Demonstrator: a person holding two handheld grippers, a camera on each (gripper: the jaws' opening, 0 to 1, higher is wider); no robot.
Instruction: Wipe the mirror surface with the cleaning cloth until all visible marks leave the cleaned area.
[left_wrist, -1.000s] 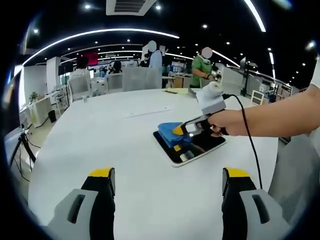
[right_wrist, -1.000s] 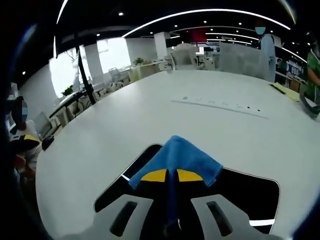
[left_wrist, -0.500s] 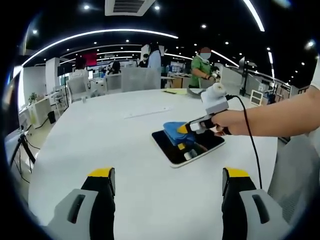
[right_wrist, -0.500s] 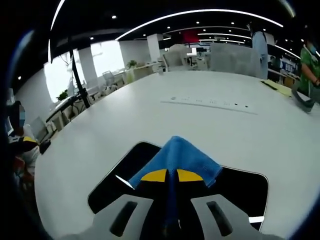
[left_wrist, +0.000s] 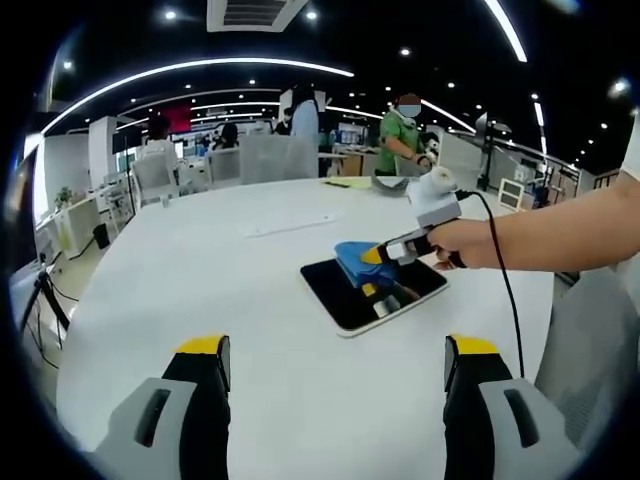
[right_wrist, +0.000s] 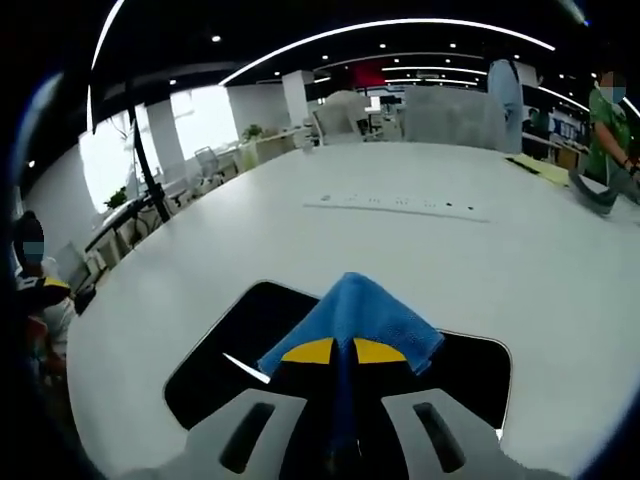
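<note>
A large round white table (left_wrist: 200, 290) stands in a wide office with ceiling lights. A dark rectangular mirror (left_wrist: 345, 295) lies flat on the table, toward its far right side in the left gripper view, well away from the near edge. A blue cloth (left_wrist: 355, 262) rests on the far part of the mirror.

In the left gripper view, the right gripper (left_wrist: 385, 254) reaches in from the right, held by a person's hand (left_wrist: 460, 245) with a bare forearm behind it and a black cable hanging from it. Its yellow-tipped jaws are closed tightly on the blue cloth and press it down against the mirror.

In the right gripper view, the right gripper (right_wrist: 343, 352) has its two jaws together with a fold of the blue cloth (right_wrist: 355, 315) clamped between them. The cloth spreads forward over the dark mirror (right_wrist: 230, 335), which extends to both sides of it. A long pale strip (right_wrist: 400, 205) with small dark dots lies across the table farther off.

The left gripper (left_wrist: 335, 360) hovers above the near edge of the table, its yellow-tipped jaws wide apart and holding nothing, well apart from the mirror.

People stand and sit among desks and chairs beyond the table.
</note>
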